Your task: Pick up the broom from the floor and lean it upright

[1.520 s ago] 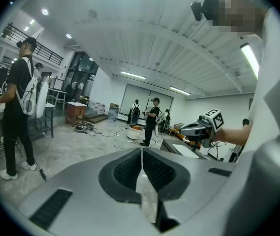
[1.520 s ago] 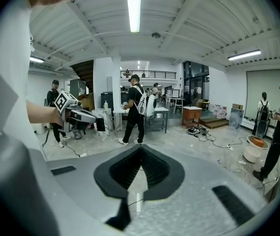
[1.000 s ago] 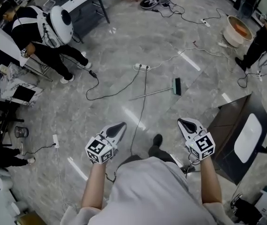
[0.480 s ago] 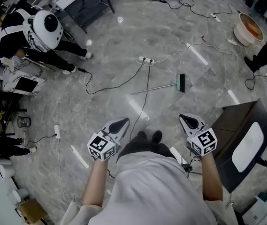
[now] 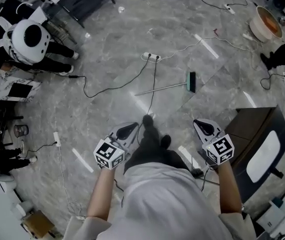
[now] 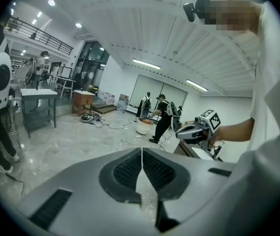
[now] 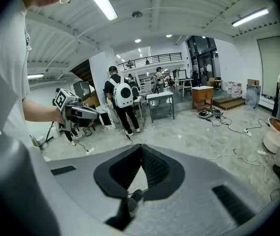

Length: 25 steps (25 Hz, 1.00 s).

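Both arms stretch forward, tipped a little down. The left tool (image 5: 128, 129) and the right tool (image 5: 203, 126) are closed tight, empty. The broom (image 5: 168, 87) lies flat at twelve o'clock.

Broom (image 5: 165, 88): lying flat on floor (image 5: 112, 44), not yet upright, nothing gripping it. Thin pale straight handle, small dark green head at one end. Lies below power strip (image 5: 152, 57) in head view, well apart from it. Handle near level across frame, rising slightly toward head. Head end right of strip, bare tip slightly left of it. Cable (image 5: 154, 74) from strip crosses handle; over or under unclear.
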Each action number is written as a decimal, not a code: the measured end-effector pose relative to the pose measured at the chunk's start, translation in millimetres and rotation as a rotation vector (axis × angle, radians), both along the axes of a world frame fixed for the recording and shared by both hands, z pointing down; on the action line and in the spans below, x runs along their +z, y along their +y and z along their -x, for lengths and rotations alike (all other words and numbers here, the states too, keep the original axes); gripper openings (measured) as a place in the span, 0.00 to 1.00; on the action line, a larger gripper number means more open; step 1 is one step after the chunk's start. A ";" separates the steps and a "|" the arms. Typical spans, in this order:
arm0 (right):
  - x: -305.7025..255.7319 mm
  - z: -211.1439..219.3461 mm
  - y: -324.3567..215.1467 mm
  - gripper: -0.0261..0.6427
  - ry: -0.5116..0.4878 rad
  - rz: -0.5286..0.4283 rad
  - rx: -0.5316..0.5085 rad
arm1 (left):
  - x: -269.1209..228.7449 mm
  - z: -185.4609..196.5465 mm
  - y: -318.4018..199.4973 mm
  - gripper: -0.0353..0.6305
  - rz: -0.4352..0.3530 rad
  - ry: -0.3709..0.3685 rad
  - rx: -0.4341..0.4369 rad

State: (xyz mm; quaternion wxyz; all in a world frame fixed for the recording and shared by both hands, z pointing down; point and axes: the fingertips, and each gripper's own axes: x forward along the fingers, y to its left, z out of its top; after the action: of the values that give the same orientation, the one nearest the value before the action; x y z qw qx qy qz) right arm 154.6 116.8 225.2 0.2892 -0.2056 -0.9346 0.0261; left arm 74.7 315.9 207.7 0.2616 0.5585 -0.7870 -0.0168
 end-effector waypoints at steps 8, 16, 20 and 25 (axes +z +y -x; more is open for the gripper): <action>44.5 96.5 7.3 0.04 0.070 -0.037 -0.035 | 61.1 96.3 -4.8 0.07 -0.008 0.027 0.043; 121.9 202.4 40.1 0.04 0.132 -0.063 -0.115 | 157.1 193.7 13.3 0.07 0.023 0.042 0.041; 175.8 237.6 56.8 0.04 0.200 -0.062 -0.159 | 206.5 224.3 21.6 0.07 0.020 0.093 0.015; 253.3 266.5 69.1 0.04 0.260 -0.069 -0.247 | 276.6 243.6 29.1 0.07 0.012 0.145 -0.045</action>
State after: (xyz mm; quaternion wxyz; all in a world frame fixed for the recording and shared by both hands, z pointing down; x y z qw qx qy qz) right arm -111.9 185.9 478.5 0.4154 -0.3038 -0.8572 -0.0155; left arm -168.9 344.9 484.3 0.3208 0.5365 -0.7784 -0.0583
